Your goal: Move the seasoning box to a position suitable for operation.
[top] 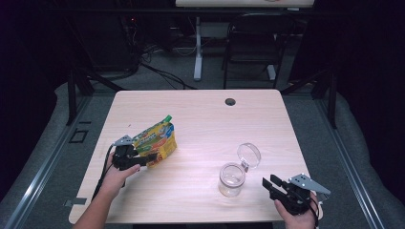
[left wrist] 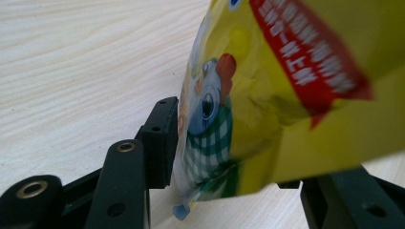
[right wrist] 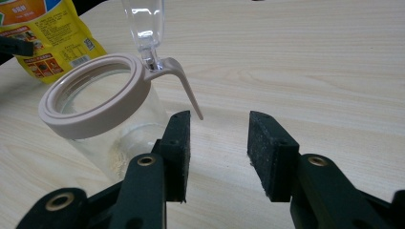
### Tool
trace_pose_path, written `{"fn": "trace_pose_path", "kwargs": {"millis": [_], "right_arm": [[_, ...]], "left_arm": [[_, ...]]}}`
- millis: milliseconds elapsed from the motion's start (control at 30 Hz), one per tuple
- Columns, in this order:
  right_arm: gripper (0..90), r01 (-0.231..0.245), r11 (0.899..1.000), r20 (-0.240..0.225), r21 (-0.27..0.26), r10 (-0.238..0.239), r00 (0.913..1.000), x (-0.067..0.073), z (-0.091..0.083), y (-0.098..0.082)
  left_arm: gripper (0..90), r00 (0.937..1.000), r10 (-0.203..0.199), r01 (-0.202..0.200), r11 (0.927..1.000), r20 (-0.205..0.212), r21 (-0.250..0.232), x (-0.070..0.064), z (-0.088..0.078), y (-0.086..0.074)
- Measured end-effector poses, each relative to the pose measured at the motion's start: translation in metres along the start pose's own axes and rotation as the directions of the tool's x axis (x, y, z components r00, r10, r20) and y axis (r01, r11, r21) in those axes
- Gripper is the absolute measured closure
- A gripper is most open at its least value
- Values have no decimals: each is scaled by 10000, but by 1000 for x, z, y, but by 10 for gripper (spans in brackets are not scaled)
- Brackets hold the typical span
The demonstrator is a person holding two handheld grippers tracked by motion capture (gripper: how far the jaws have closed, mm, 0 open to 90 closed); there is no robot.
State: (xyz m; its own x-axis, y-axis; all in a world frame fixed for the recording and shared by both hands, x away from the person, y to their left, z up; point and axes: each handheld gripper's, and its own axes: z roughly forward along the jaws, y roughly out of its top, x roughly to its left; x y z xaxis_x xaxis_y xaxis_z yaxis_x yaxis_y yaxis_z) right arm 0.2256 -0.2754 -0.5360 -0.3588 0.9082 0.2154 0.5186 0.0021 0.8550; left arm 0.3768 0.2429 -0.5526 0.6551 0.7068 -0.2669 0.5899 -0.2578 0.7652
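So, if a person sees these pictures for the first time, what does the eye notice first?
First the bright yellow pouch at the table's left side, standing between the jaws of the left gripper. Next, the clear glass jar with its hinged lid flipped open, nearer the right front edge. The right gripper waits open beside it, holding nothing.
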Motion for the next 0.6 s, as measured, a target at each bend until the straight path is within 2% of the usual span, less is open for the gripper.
{"fn": "trace_pose_path", "kwargs": {"millis": [167, 367, 600], "right_arm": [[601, -11, 10000, 54, 1, 11, 10000, 0, -3, -2], [600, -53, 10000, 134, -28, 53, 9999, -1, -6, -3], [600, -30, 10000, 183, 23, 30, 9998, -1, -7, -4]], "left_arm": [[512, 10000, -20, 20, 10000, -58, 37, 1, 7, 0], [501, 9999, -56, 54, 9999, 120, 98, 1, 15, 2], [447, 9997, -171, 170, 9998, 183, 58, 1, 21, 2]]}}
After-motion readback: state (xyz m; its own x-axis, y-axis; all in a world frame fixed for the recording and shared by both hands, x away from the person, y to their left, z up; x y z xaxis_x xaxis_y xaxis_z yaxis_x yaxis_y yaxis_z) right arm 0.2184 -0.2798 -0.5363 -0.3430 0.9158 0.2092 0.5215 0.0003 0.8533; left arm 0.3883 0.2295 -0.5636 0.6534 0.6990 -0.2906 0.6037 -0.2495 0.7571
